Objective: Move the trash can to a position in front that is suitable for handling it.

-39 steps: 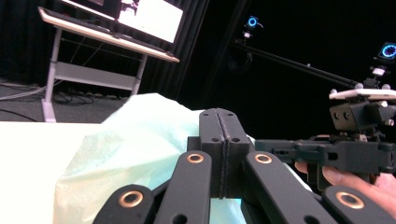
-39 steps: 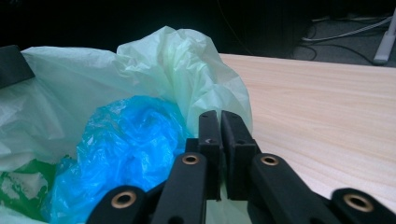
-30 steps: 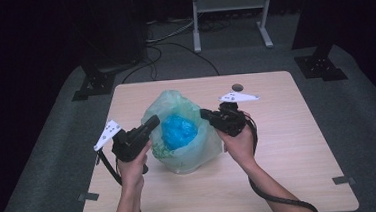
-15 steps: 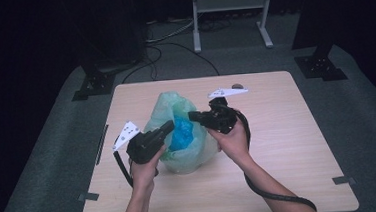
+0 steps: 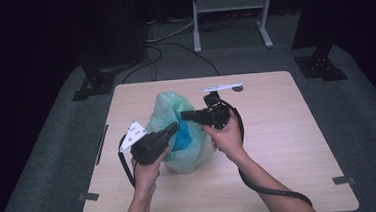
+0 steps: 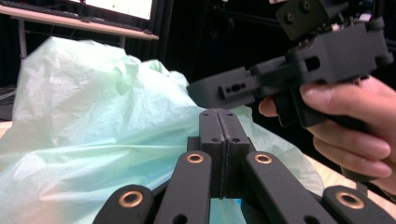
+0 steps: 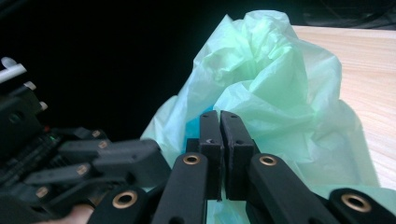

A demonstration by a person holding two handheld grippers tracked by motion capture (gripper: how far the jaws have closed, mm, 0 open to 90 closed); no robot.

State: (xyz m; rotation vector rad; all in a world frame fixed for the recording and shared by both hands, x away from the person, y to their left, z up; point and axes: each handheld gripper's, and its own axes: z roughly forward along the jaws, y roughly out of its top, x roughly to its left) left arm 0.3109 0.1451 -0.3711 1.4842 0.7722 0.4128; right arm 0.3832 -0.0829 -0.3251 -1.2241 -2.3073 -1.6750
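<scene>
High view, green plastic bag (image 5: 178,136) standing upright, bunched top up, left hand-held gripper (image 5: 173,128) closed empty, right hand-held gripper (image 5: 184,115) closed empty.

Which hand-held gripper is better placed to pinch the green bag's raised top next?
Probably the right hand-held gripper: its shut jaws sit near the green bag's bunched top. The left hand-held gripper, also shut, sits lower, against the bag's side near the blue contents.

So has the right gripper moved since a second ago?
Yes. The right gripper has swung leftward in the high view, from the green bag's right side to over its middle.
</scene>
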